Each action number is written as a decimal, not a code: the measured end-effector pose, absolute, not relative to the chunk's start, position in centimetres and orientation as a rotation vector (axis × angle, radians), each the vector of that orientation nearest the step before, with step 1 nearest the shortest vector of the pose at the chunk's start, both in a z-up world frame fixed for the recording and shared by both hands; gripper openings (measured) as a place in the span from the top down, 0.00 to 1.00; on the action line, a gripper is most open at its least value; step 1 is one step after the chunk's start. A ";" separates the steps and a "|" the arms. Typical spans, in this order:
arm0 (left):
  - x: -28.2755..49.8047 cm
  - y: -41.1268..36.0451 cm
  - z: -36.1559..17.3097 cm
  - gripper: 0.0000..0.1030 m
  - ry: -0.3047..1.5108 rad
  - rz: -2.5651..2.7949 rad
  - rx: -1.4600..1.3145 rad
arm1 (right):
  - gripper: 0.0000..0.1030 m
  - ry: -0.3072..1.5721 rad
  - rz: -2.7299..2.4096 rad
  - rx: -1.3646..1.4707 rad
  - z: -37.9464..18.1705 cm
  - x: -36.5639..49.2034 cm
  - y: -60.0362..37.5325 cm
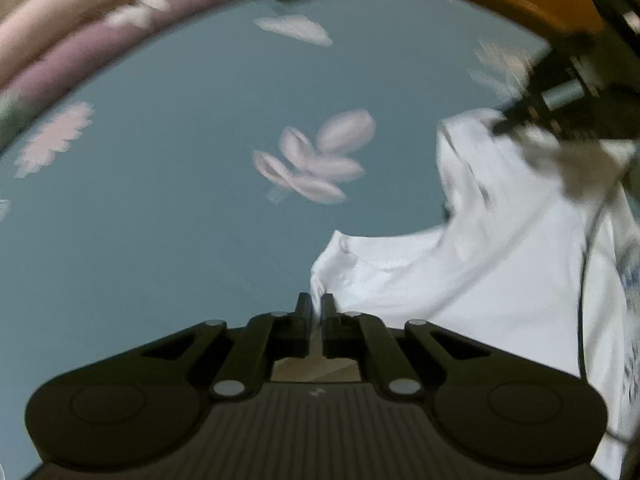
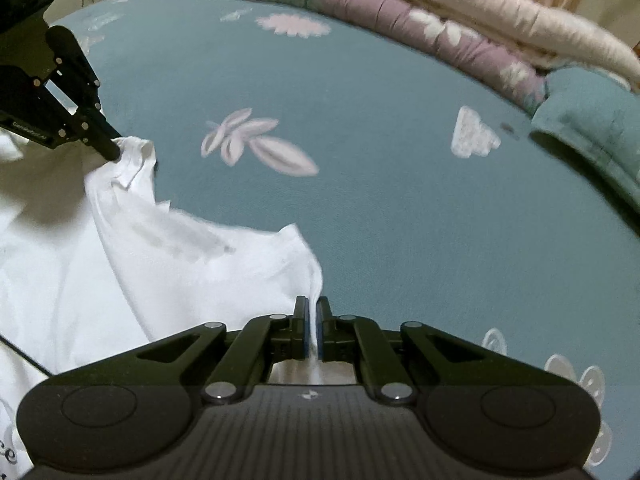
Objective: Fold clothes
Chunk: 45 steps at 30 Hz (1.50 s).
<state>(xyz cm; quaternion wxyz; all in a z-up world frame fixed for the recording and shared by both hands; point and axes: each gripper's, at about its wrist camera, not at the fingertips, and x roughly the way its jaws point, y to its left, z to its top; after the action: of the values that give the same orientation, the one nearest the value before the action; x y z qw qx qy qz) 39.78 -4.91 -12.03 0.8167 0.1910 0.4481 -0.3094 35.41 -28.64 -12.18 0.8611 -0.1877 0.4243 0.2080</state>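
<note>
A white garment [image 1: 460, 264] with a blue print at its edge lies bunched on a teal bedsheet [image 1: 160, 220]. My left gripper [image 1: 316, 304] is shut, with a corner of the garment pinched between its fingers. In the right wrist view the same gripper [image 2: 113, 152] shows at the upper left, its tips holding a raised corner of the garment [image 2: 120, 264]. My right gripper [image 2: 312, 306] is shut on another edge of the white cloth, which runs down between its pads. In the left wrist view it [image 1: 500, 126] is blurred at the upper right, on the cloth.
The bedsheet [image 2: 400, 220] carries pale leaf and flower prints. Rolled purple and pink quilts [image 2: 400, 8] line the far side. A teal pillow [image 2: 592, 120] sits at the right. A thin black cord [image 1: 584, 280] crosses the garment.
</note>
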 end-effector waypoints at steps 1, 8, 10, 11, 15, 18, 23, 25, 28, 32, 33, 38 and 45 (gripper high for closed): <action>40.2 -4.5 -11.5 0.98 0.934 -0.640 0.375 | 0.94 0.877 0.428 -0.397 -11.8 35.7 -28.7; 42.9 -3.9 -11.3 0.98 0.889 -0.541 0.294 | 0.94 0.830 0.345 -0.430 -11.4 38.5 -29.0; 43.5 -3.5 -12.2 0.98 0.901 -0.514 0.248 | 0.94 0.828 0.323 -0.420 -12.0 39.1 -29.4; 43.9 -3.3 -13.0 0.97 0.925 -0.506 0.215 | 0.94 0.841 0.320 -0.398 -12.4 39.5 -29.6; 44.8 -2.3 -14.4 0.96 0.971 -0.471 0.124 | 0.94 0.867 0.308 -0.372 -14.1 40.0 -30.0; 44.8 -1.7 -13.7 0.99 0.934 -0.426 0.086 | 0.94 0.838 0.285 -0.353 -13.8 40.2 -30.0; 45.2 -0.6 -13.6 0.97 0.949 -0.414 0.052 | 0.93 0.851 0.287 -0.312 -13.9 41.3 -30.0; 45.4 0.3 -14.0 0.92 0.964 -0.386 0.019 | 0.93 0.892 0.285 -0.298 -14.5 41.7 -30.0; 44.6 2.7 -13.2 0.91 0.942 -0.393 -0.076 | 0.88 0.891 0.281 -0.227 -13.3 40.8 -30.9; 42.6 6.2 -12.1 0.74 0.940 -0.398 -0.101 | 0.78 0.830 0.293 -0.160 -10.0 37.7 -32.2; 42.1 7.0 -12.1 0.68 0.953 -0.399 -0.107 | 0.76 0.823 0.290 -0.149 -9.3 36.8 -32.4; 39.6 8.5 -14.2 0.67 1.030 -0.352 -0.034 | 0.75 0.805 0.256 -0.098 -7.4 32.1 -33.3; 38.6 8.2 -14.4 0.96 1.071 -0.354 -0.023 | 0.73 0.803 0.193 -0.036 -5.9 25.8 -34.2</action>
<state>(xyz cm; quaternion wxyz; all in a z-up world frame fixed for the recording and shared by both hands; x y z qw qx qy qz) 38.59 8.20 -14.40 0.8450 -0.0110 0.5077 -0.1676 25.81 -34.17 -5.92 0.9159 -0.0176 0.3899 0.0939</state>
